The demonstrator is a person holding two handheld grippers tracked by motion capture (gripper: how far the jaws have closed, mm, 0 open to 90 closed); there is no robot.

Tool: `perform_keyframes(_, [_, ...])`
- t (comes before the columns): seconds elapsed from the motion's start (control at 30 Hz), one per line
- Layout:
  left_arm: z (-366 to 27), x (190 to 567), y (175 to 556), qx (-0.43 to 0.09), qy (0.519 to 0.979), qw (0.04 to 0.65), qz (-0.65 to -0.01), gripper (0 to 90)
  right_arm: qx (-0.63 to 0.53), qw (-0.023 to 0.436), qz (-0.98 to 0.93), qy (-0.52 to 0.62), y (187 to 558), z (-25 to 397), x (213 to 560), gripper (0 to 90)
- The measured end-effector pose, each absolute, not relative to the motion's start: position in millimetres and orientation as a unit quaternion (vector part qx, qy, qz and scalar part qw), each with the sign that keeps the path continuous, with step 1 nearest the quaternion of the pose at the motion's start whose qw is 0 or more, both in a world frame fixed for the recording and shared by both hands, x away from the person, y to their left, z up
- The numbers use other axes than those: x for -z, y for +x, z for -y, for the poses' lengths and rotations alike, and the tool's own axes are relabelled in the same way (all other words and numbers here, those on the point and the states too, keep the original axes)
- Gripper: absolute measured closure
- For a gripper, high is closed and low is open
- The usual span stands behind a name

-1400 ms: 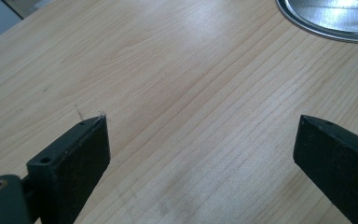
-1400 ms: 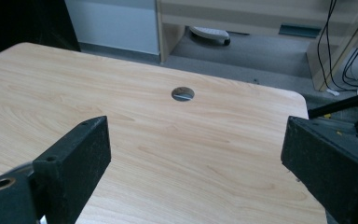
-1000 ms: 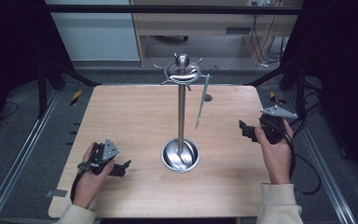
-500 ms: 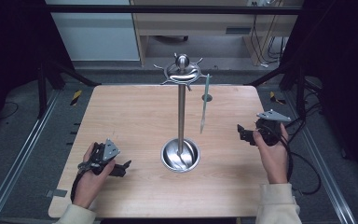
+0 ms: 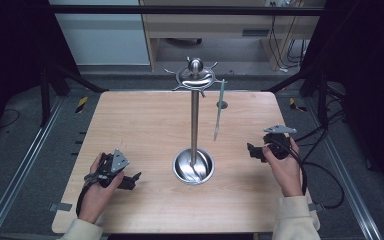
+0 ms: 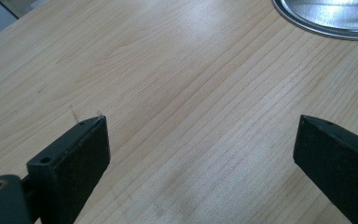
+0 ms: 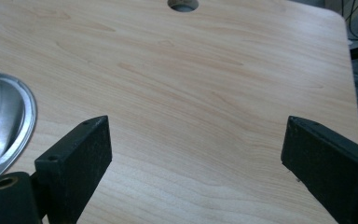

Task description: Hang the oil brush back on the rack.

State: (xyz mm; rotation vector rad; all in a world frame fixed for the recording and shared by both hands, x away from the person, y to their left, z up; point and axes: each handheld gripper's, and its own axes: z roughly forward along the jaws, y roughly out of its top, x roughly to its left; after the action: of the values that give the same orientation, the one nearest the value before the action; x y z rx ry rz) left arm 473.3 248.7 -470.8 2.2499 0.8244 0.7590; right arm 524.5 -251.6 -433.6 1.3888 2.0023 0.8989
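A steel utensil stand (image 5: 194, 120) rises from the middle of the wooden table (image 5: 145, 125). Its round dish base (image 5: 180, 167) holds what looks like a spoon, and a ring of hooks (image 5: 195, 76) crowns the pole. A long thin utensil (image 5: 219, 112) hangs from a right-hand hook. My left gripper (image 5: 133, 181) rests low on the table, left of the dish, open and empty. My right gripper (image 5: 251, 151) is held right of the dish, also open and empty. The left gripper view has wide-apart jaws (image 6: 200, 123) over bare wood, the dish rim (image 6: 326, 21) at top right. The right gripper view has spread jaws (image 7: 196, 122) and the dish rim (image 7: 14, 121) at left.
A small round cable hole (image 5: 221, 104) (image 7: 182, 3) lies in the table behind the hanging utensil. Cables (image 5: 325, 175) trail from the right gripper off the table's right edge. Dark frame bars and a cabinet stand beyond the far edge.
My right gripper has drawn back slightly toward the near edge. The hanging utensil has swung a little on its hook. The left gripper has stayed put.
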Motion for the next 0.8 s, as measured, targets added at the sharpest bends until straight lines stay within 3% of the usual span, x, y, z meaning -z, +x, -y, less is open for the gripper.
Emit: perform_keyframes(0.8, [-246, 472, 473, -0.286, 0.854, 0.306, -0.308, 3.3, -0.355, 0.223, -0.766, 0.487, 532, 222, 470, 10.2])
